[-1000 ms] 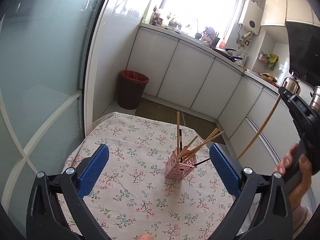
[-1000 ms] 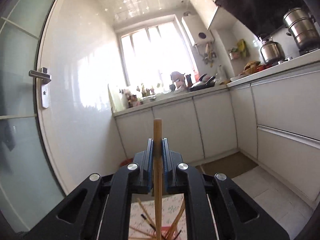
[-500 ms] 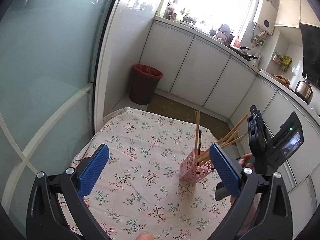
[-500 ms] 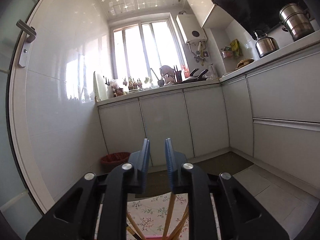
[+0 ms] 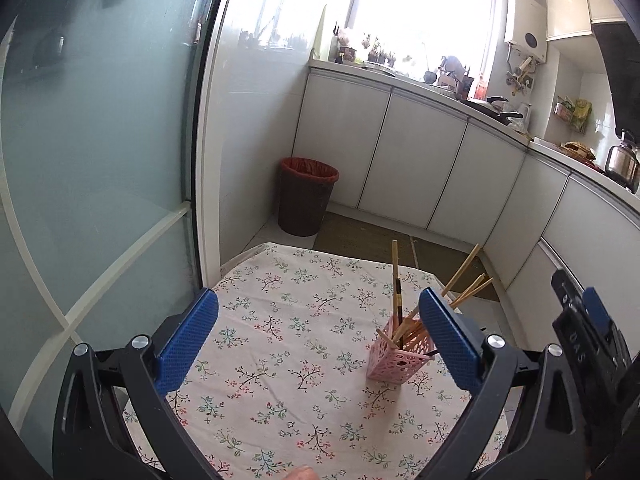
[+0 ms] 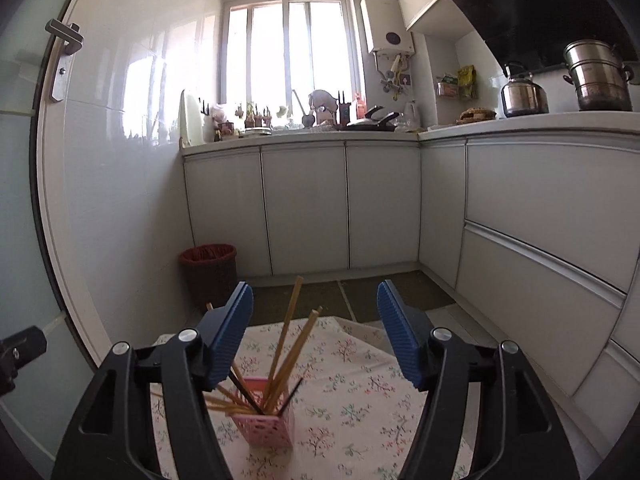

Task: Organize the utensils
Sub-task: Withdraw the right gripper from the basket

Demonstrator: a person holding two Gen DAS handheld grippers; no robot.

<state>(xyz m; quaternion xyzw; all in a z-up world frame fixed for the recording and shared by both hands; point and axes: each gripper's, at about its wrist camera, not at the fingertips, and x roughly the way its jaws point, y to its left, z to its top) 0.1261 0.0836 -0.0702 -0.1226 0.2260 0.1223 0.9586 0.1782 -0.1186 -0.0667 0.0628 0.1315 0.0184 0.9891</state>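
A pink perforated utensil holder (image 5: 398, 354) stands on the floral tablecloth (image 5: 288, 320), right of centre in the left wrist view. It holds several wooden chopsticks (image 5: 394, 276) and a dark one, which lean outward. My left gripper (image 5: 318, 336) is open and empty, above the table with the holder near its right finger. My right gripper (image 6: 315, 338) is open and empty, just above and behind the holder (image 6: 266, 430); the chopsticks (image 6: 286, 340) rise between its fingers without touching. The right gripper's body shows at the right edge of the left wrist view (image 5: 592, 344).
A dark waste bin with a red liner (image 5: 307, 196) stands on the floor past the table's far edge. White kitchen cabinets (image 6: 304, 204) run along the back and right. A glass door (image 5: 80, 160) is close on the left. A kettle (image 6: 524, 92) and pot sit on the counter.
My right gripper held one wooden chopstick upright a second ago; it has let it go into the holder and its jaws have opened wide. The left gripper's view has shifted, with the holder now further right.
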